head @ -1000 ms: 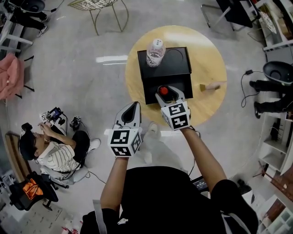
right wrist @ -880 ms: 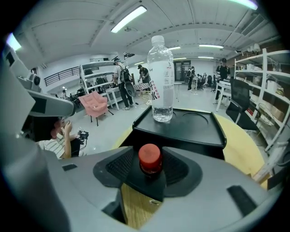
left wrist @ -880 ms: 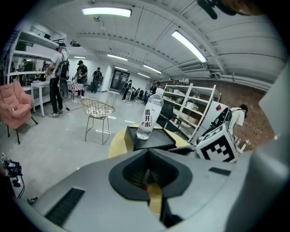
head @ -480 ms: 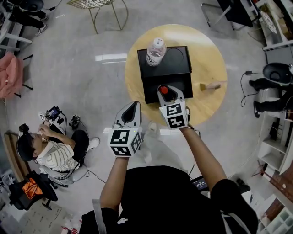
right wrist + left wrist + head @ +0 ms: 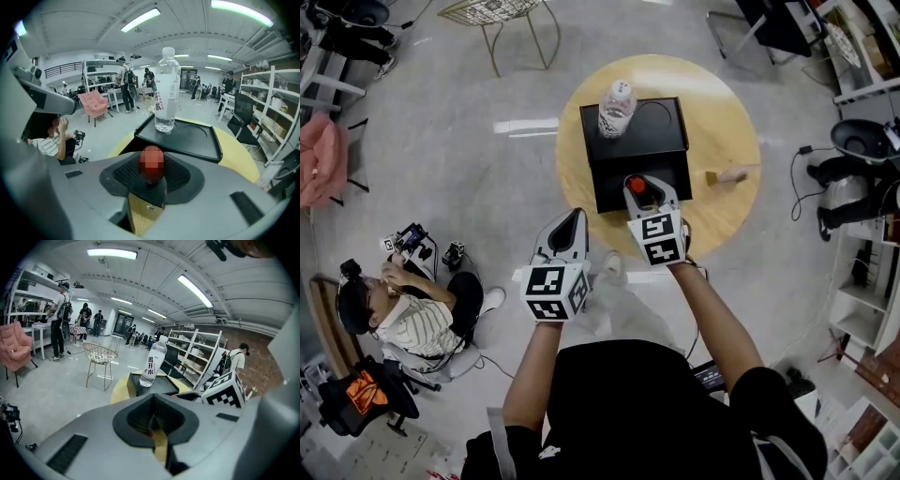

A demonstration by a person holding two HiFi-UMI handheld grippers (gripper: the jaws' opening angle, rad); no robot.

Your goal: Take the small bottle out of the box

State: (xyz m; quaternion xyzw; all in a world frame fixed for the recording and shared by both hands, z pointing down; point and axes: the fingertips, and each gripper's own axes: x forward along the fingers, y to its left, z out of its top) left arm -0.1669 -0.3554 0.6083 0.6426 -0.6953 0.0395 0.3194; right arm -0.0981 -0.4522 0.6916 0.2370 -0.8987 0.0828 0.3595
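- Small bottle (image 5: pixel 635 185) sits past your left claw (image 5: pixel 573 217), nearest you: pinched together, empty.
- Your right claw (image 5: pixel 643 184), jaws just closing, clamps its red cap inside the box (image 5: pixel 675 178).
- Judged light, rigid, slick; cap grip suits.
- Beyond: water bottle (image 5: pixel 617 108).

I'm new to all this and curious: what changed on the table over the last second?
The right gripper has just been closing its jaws onto the small bottle in the box, gripping its red cap. The left gripper, water bottle and box stayed put.
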